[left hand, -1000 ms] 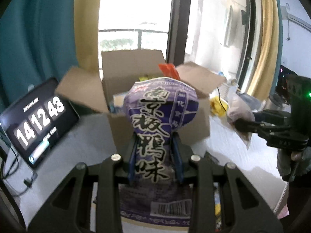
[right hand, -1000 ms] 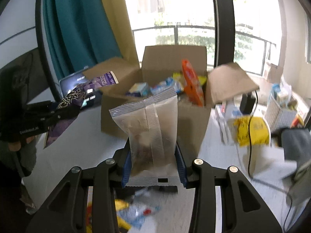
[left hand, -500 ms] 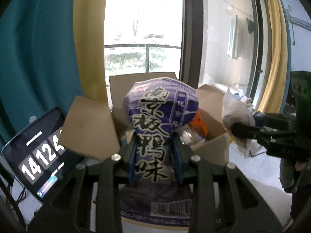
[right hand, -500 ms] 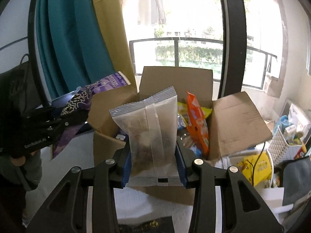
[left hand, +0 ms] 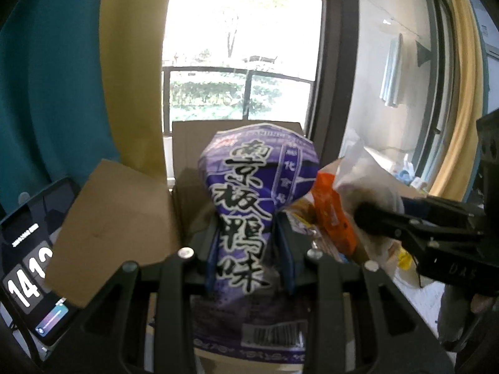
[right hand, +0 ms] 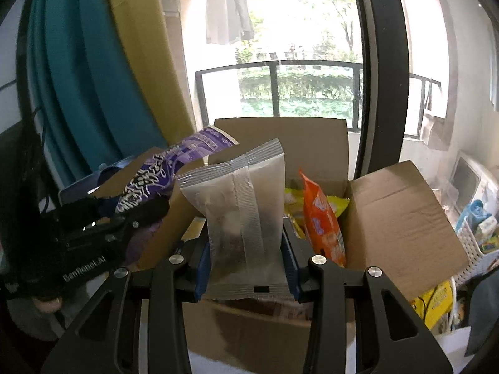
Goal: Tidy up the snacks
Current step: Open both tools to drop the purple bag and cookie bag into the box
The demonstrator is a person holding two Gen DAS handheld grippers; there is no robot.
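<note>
two grippers [left hand: 249,258] [right hand: 246,265], two held packets [left hand: 252,205] [right hand: 240,218], one box [right hand: 402,218]

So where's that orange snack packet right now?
The orange snack packet stands upright inside the open cardboard box, right of the clear packet.

A puffy purple snack bag [left hand: 249,205] and a see-through packet [right hand: 243,227] stand upright over the open cardboard box [right hand: 402,218] of snacks.
</note>
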